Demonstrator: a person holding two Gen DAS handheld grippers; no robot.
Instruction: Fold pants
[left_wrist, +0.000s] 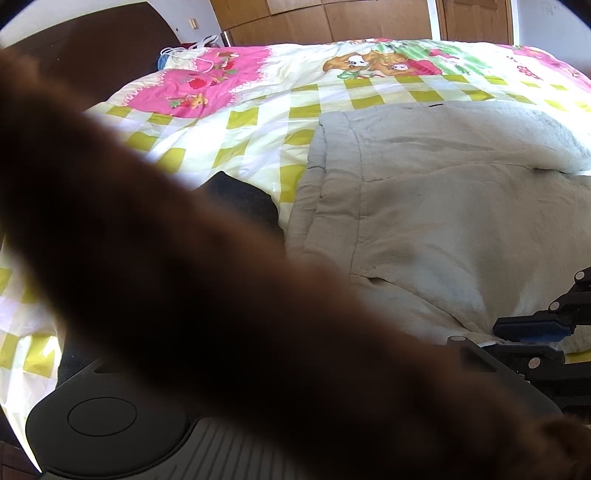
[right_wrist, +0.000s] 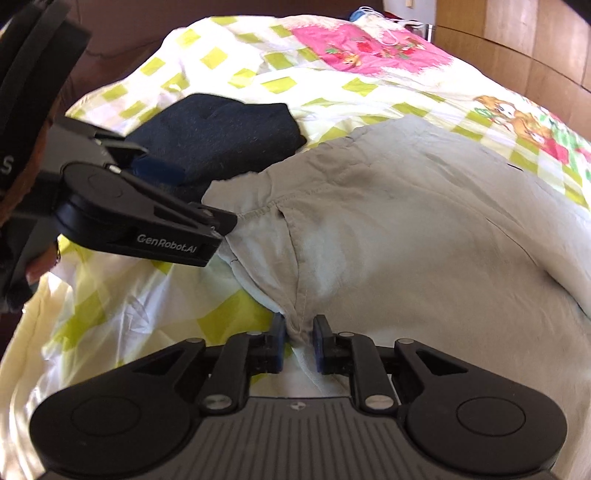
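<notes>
Two hand-held grippers (right_wrist: 298, 341) pinching beige pants (right_wrist: 406, 221), checkered bedspread (right_wrist: 122, 314), wooden wardrobe (left_wrist: 332, 18)

Both grippers at the near edge of the beige pants (right_wrist: 406, 221)

The right gripper (right_wrist: 299, 343) pinches a fabric fold; the left gripper (right_wrist: 225, 221) grips the waistband corner, beside a dark folded garment (right_wrist: 221, 133) on the checked bedspread (right_wrist: 122, 306).

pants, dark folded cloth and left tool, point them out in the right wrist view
pants (right_wrist: 406, 221): right wrist view, on the flat beige middle.
dark cloth (right_wrist: 221, 133): right wrist view, on its top face.
left tool (right_wrist: 225, 221): right wrist view, at its tip on the pants' edge.
</notes>
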